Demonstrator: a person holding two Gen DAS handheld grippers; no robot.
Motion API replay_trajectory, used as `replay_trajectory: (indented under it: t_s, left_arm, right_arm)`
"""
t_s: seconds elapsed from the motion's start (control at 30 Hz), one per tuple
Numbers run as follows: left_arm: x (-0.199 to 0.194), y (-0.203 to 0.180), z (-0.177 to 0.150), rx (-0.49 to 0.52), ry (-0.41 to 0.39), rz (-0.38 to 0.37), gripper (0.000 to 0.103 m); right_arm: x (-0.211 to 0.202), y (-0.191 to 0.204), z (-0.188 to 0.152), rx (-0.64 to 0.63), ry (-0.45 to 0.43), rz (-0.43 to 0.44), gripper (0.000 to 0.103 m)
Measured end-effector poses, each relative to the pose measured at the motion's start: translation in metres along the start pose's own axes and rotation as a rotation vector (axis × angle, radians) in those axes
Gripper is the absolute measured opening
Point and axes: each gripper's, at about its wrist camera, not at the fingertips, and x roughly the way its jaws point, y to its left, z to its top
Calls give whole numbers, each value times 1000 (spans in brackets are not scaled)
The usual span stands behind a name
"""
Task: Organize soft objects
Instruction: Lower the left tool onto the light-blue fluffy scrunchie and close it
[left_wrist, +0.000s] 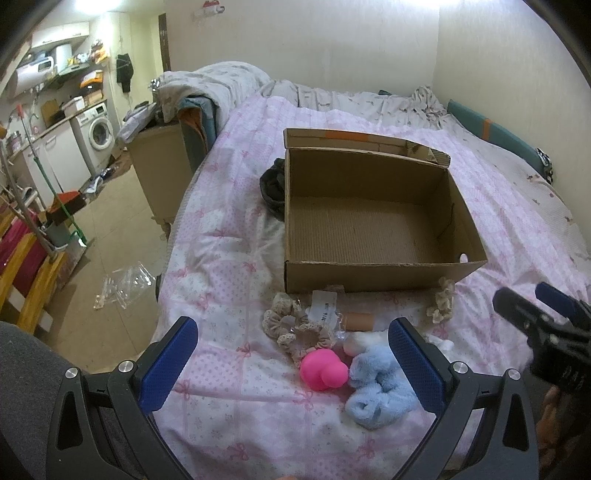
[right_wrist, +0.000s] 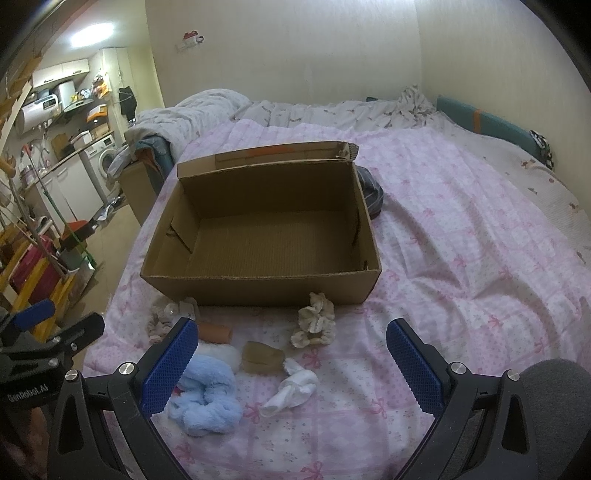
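both my claws (left (left_wrist: 291, 363), right (right_wrist: 291, 363)) wide open, empty | box (left_wrist: 369, 280) empty | risk: left grabs pink toy (left_wrist: 323, 373) plus blue scrunchie (left_wrist: 376, 391) together

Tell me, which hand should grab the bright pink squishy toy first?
Left, probably. The bright pink squishy toy lies between the open left gripper fingers, while the right wrist view barely shows it behind the fluffy blue scrunchie.

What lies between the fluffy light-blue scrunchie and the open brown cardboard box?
In the right wrist view, between the fluffy light-blue scrunchie and the open brown cardboard box lie a white fluffy ball and an orange-brown tube.
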Motion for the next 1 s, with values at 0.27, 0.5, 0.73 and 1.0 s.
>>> replay_trajectory:
  t_s: [0.27, 0.5, 0.73, 1.0]
  left_arm:
    - [18, 1, 10, -12, 128, 57, 103]
    - [68, 13, 2, -119, 398, 21, 103]
    - [92, -17, -20, -181, 604, -99, 94]
    - [115, -69, -48, -124, 679, -57, 91]
  right_arm:
    - [19, -7, 28, 18, 102, 92, 103]
    - [51, -25, 15, 83, 215, 97, 103]
    - [60, -38, 9, 169, 262, 73, 103]
    - [67, -66, 10, 293, 280, 75, 103]
